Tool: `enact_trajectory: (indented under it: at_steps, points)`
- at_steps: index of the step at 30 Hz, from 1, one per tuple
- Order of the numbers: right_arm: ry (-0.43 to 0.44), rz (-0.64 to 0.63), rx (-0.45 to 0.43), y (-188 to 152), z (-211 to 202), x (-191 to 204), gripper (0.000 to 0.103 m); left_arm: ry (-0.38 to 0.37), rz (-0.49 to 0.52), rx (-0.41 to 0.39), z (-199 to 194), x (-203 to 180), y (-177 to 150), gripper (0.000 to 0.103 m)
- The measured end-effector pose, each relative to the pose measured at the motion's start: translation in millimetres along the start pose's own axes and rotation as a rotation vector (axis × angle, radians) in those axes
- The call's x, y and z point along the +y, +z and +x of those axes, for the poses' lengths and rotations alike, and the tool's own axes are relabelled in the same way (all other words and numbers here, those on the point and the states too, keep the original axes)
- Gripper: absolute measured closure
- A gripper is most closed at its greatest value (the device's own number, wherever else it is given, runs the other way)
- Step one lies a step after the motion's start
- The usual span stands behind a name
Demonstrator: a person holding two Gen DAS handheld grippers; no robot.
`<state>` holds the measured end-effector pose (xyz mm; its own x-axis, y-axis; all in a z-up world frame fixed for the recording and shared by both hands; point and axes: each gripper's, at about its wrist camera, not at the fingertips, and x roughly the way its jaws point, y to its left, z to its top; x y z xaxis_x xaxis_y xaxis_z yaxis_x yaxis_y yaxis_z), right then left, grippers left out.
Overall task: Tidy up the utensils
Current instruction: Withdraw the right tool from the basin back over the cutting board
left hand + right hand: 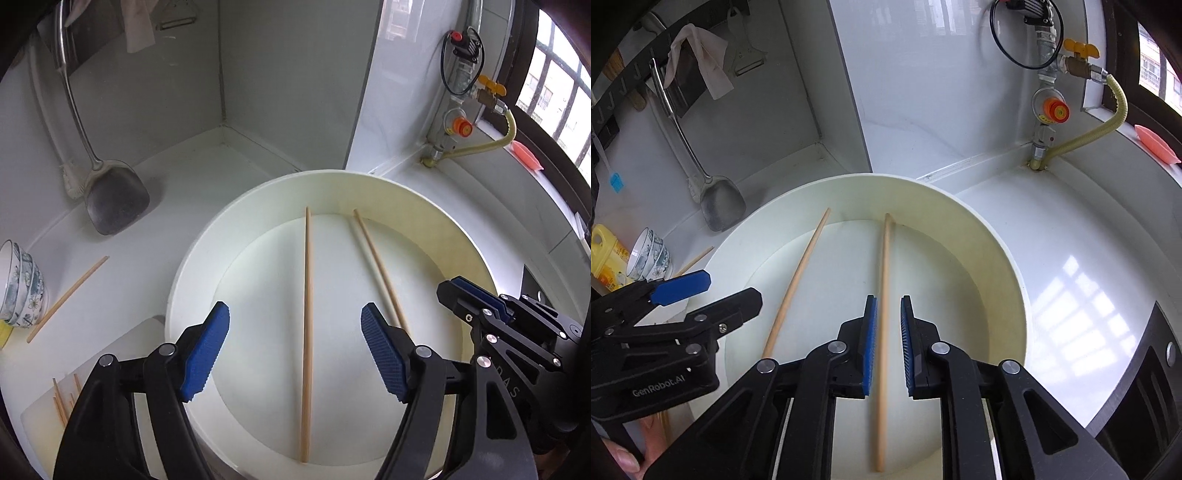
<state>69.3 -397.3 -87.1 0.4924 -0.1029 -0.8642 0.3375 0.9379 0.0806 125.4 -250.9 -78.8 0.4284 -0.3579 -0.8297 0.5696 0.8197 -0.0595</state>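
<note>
A round white basin (424, 206) (997, 258) stands on the white counter with two wooden chopsticks in it. In the left wrist view one chopstick (307, 280) lies straight between my open left gripper's (295, 325) blue pads, and the other (380, 269) leans toward the right. In the right wrist view my right gripper (888, 306) is open only a little, its pads on either side of one chopstick (882, 332) without touching it. The other chopstick (798, 280) lies to its left. The right gripper shows at the right of the left wrist view (476, 295).
A loose chopstick (68, 299) lies on the counter left of the basin, and several more lie on a white board (62, 402). Stacked patterned bowls (22, 284) and a yellow bottle (605, 254) stand at far left. A metal spatula (114, 195) leans on the wall. Gas pipes (454, 110) stand at the back right.
</note>
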Motion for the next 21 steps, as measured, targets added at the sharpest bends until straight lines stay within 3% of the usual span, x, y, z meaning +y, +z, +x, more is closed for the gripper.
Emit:
enact_trajectory:
  at_steps: [2, 11, 12, 21]
  points:
    - [-0.002, -0.001, -0.014, 1, -7, 0, 0.090, 0.024, -0.001, -0.006, -5, 3, 1, 0.031]
    - [0.003, -0.022, -0.040, -7, -36, 17, 0.068, 0.092, -0.025, -0.048, -44, 25, -14, 0.015]
    - [0.006, -0.025, -0.043, -9, -40, 22, 0.063, 0.104, -0.025, -0.050, -50, 29, -18, 0.013]
    - [0.030, -0.084, -0.045, -41, -76, 82, 0.048, 0.181, -0.099, -0.062, -114, 98, -79, 0.008]
